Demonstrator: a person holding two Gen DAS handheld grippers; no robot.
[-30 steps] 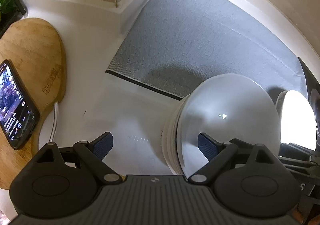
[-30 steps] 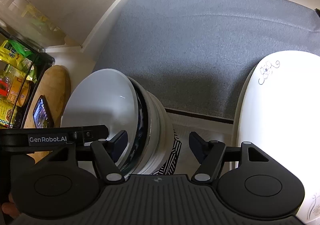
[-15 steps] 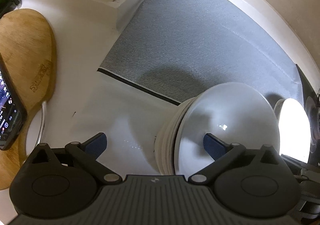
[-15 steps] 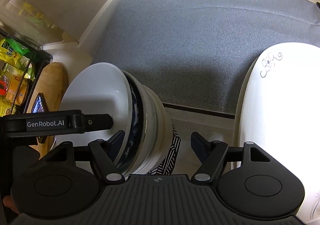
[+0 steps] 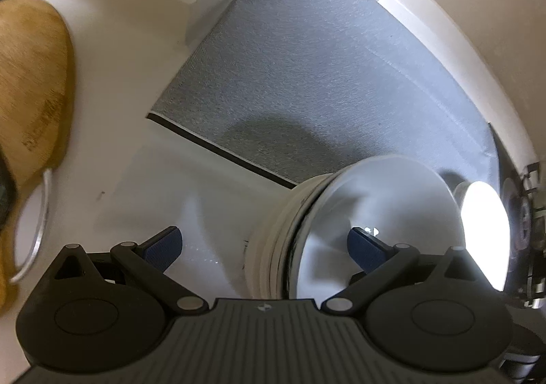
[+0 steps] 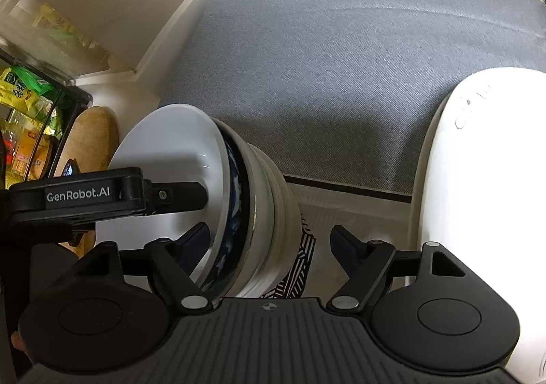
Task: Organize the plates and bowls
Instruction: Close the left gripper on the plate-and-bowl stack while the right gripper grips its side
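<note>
Both tools gape around nested bowls (image 6: 259, 213); top white bowl (image 5: 382, 213) empty.

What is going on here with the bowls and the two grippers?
A person holding two grippers is sorting crockery on a white counter. The stack of bowls stands at the edge of a grey mat, with a white plate to its right. The left gripper is open around the top bowl's rim without pressing on it. The right gripper has just been opening and straddles the stack, no longer clamping it.
</note>
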